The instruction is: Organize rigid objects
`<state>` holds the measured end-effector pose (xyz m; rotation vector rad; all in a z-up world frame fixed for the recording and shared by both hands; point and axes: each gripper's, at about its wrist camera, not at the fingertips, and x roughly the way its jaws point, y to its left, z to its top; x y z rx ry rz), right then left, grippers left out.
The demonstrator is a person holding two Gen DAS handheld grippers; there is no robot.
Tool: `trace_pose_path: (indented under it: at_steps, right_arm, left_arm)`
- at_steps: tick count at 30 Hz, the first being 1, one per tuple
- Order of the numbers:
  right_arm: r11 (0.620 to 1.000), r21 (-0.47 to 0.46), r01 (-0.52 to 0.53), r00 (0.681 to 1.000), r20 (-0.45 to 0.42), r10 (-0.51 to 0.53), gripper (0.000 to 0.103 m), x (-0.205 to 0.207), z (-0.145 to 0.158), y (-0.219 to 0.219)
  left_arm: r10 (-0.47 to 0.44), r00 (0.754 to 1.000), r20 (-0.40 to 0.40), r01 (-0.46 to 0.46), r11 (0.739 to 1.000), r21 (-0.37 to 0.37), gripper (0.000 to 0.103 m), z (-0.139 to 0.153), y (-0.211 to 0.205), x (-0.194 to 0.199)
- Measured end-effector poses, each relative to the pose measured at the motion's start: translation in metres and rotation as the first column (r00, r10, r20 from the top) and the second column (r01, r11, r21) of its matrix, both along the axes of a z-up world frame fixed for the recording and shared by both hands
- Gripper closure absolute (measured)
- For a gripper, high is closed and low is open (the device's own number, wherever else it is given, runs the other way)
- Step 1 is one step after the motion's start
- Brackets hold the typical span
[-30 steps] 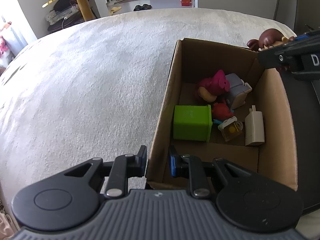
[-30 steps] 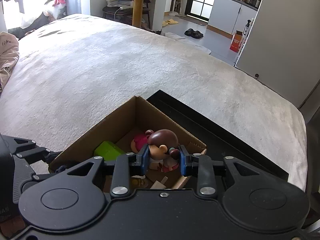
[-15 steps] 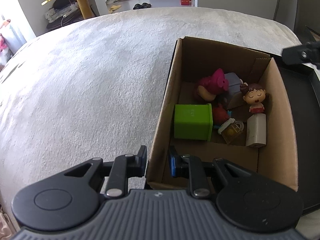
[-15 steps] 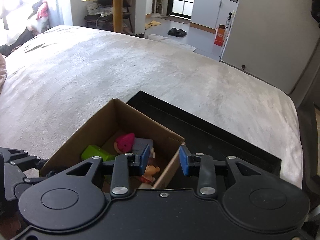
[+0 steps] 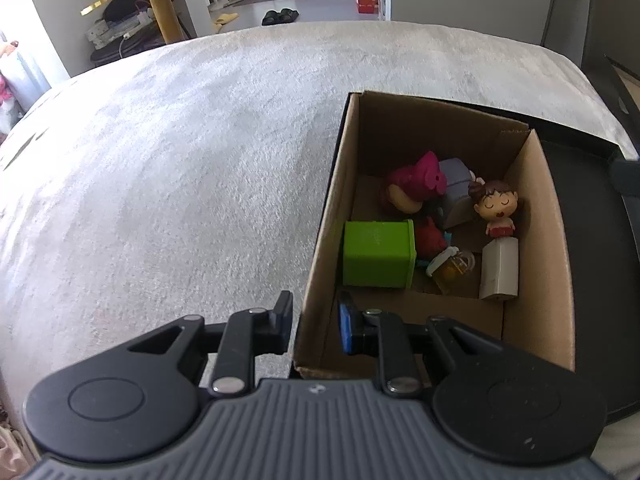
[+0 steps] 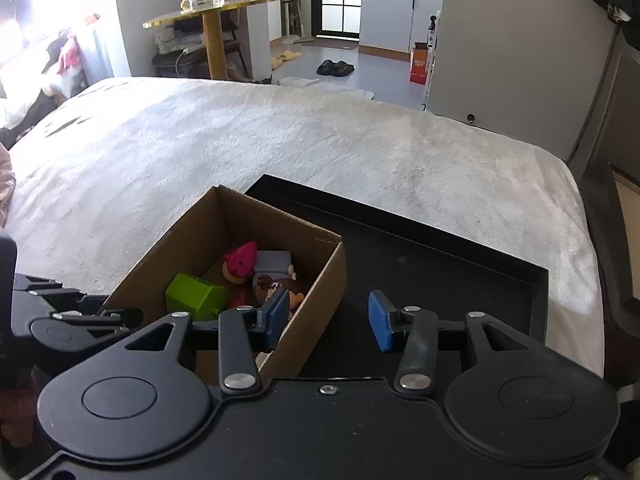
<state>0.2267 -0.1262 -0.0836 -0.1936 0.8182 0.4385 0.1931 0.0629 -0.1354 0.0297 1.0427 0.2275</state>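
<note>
A cardboard box [image 5: 320,236] [image 6: 320,312] stands on a black tray [image 6: 440,264] on a white bed. In it lie a green block [image 5: 376,254] [image 6: 192,294], a pink-capped toy [image 5: 412,182] [image 6: 240,262], a brown-haired doll figure [image 5: 496,208] [image 6: 280,288], a white block [image 5: 500,268], a red toy [image 5: 430,238] and a small yellow jar [image 5: 452,266]. My left gripper [image 5: 314,320] is shut on the box's near left wall. My right gripper [image 6: 328,316] is open and empty, above the box's right wall.
The white fluffy bedspread [image 5: 180,160] [image 6: 280,140] spreads left and beyond the box. The black tray extends right of the box in the left wrist view [image 5: 592,240]. A gold-topped table [image 6: 208,20], slippers [image 6: 334,67] and cabinets stand on the floor beyond the bed.
My right gripper let go of the brown-haired doll into the box, opened wider, and drew back to the right. My left gripper kept its hold on the box wall.
</note>
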Motion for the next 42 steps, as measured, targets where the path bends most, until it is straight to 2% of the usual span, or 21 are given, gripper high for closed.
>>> trace_pose_path:
  at_steps: [5,15,23,24,26,29,34,36,39,42]
  right_arm:
    - [0.999,0.03,0.026,1.0,-0.008,-0.026,0.052,-0.007,0.001,-0.014]
    - [0.98,0.133,0.148,0.989,-0.039,-0.144,0.039,-0.022,-0.002,-0.048]
    - [0.969,0.166,0.184,0.983,-0.021,-0.183,0.015,-0.035,0.007,-0.062]
    - [0.968,0.167,0.187,0.982,-0.021,-0.186,0.014,-0.036,0.008,-0.064]
    - [0.966,0.172,0.195,0.981,-0.024,-0.194,0.005,-0.037,0.01,-0.065]
    - [0.959,0.191,0.21,0.978,-0.028,-0.208,0.0,-0.043,0.013,-0.069]
    - [0.938,0.234,0.257,0.966,-0.082,-0.244,0.0,-0.049,0.018,-0.076]
    - [0.926,0.266,0.268,0.963,-0.094,-0.252,0.0,-0.052,0.023,-0.08]
    - [0.92,0.274,0.279,0.96,-0.087,-0.265,0.0,-0.057,0.031,-0.081]
    - [0.915,0.283,0.288,0.958,-0.089,-0.274,0.0,-0.061,0.037,-0.082]
  left_arm:
    - [0.005,1.0,0.002,-0.005,1.0,-0.01,0.078,0.01,0.0,-0.001]
    - [-0.03,0.999,0.026,0.03,0.999,-0.014,0.077,0.035,-0.013,-0.001]
    - [-0.067,0.996,0.057,0.068,0.998,-0.017,0.076,0.055,-0.028,-0.009]
    - [-0.069,0.996,0.057,0.07,0.997,-0.015,0.074,0.057,-0.029,-0.01]
    - [-0.067,0.996,0.056,0.069,0.997,-0.029,0.069,0.061,-0.028,-0.012]
    - [-0.06,0.997,0.045,0.063,0.995,-0.081,0.059,0.066,-0.025,-0.015]
    - [-0.063,0.997,0.053,0.068,0.993,-0.094,0.041,0.079,-0.025,-0.026]
    - [-0.065,0.996,0.059,0.07,0.992,-0.103,0.028,0.084,-0.024,-0.029]
    - [-0.084,0.994,0.072,0.091,0.99,-0.11,0.02,0.092,-0.024,-0.033]
    - [-0.077,0.992,0.1,0.089,0.988,-0.124,0.017,0.102,-0.02,-0.039]
